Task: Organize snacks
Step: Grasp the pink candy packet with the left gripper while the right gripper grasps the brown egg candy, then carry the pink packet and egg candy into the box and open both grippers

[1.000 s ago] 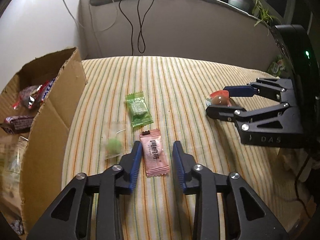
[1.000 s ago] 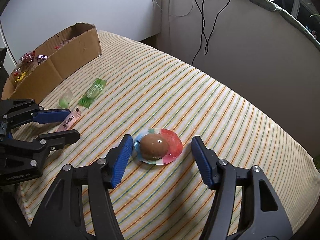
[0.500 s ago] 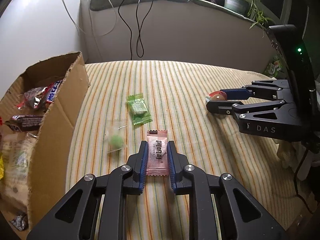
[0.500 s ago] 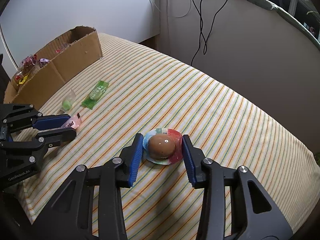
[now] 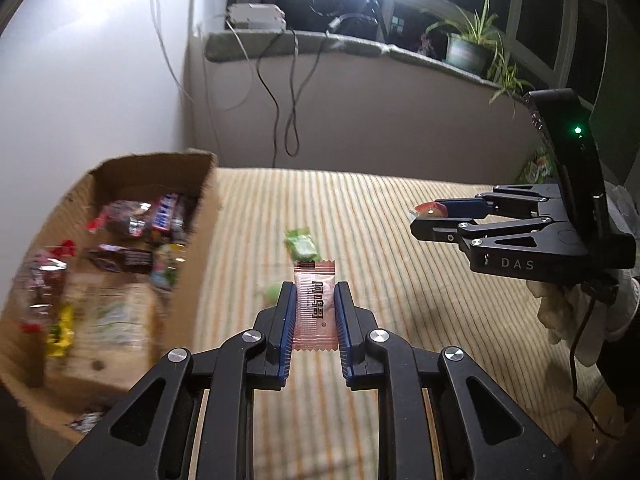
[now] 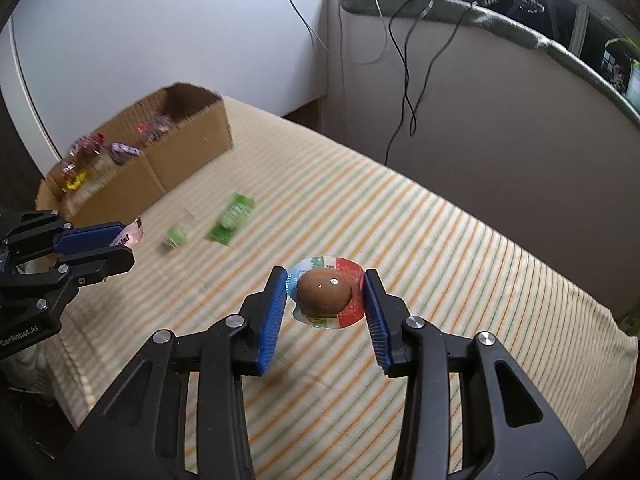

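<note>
My left gripper [image 5: 315,300] is shut on a pink candy packet [image 5: 314,308] and holds it above the striped cloth. My right gripper [image 6: 326,286] is shut on a brown egg snack in a round red, white and green blister [image 6: 326,292], also lifted off the cloth. A green wrapped candy [image 5: 301,245] and a small clear packet with a green sweet [image 5: 272,293] lie on the cloth; they also show in the right wrist view, the candy [image 6: 231,223] and the packet [image 6: 177,235]. An open cardboard box [image 5: 120,264] holds several snacks at the left.
The striped cloth [image 5: 400,280] covers the table. Behind it a grey ledge [image 5: 360,52] carries hanging cables, a power strip and potted plants [image 5: 468,52]. A white wall stands behind the box. A green bag [image 5: 538,166] sits at the far right edge.
Both grippers closed on their snacks and lifted them off the cloth. Both have moved left, toward the cardboard box.
</note>
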Tool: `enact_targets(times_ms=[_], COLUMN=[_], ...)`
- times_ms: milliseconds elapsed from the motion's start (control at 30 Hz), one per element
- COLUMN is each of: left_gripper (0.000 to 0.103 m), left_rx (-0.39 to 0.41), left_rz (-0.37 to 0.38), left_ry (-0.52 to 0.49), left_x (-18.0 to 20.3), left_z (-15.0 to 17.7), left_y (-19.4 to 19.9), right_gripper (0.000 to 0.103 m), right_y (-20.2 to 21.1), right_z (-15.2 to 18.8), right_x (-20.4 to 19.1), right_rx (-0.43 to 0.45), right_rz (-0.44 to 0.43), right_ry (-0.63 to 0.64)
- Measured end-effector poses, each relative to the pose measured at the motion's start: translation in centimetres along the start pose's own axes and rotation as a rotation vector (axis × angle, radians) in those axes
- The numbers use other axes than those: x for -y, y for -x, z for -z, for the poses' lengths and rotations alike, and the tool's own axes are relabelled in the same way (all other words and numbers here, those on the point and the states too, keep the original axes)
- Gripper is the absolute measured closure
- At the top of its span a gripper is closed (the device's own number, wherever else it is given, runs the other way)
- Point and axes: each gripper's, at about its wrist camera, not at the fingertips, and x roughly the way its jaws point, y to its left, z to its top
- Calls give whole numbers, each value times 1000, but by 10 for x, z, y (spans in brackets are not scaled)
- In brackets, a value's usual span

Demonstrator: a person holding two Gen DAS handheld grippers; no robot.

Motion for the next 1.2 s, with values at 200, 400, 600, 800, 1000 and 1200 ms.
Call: enact_targets(times_ms=[200,400,600,800,1000,1200], left_gripper=[86,86,86,86,86,86], left_rx=[59,82,78,73,72,77], left_rz=[-38,-75,-100,-108,-102,-93], left_ry=[34,73,107,133,144,151], left_x=[-23,-53,-77,-92,-98,-102], left_z=[3,10,18,26,29,29], left_y=[29,48,52,54,54,57], right_gripper=[63,63,63,63,63,63], right_y=[10,8,1,-9,-26,-49], right_z=[-18,-38,-65,-90,-110,-123], right_x=[-25,-50,-72,-91,-108,-120], right_rx=[36,61,77,84,74,44], right_rz=[-33,-60,-88,-117,-133,-141], right_ry=[27,58,78,99,118,128])
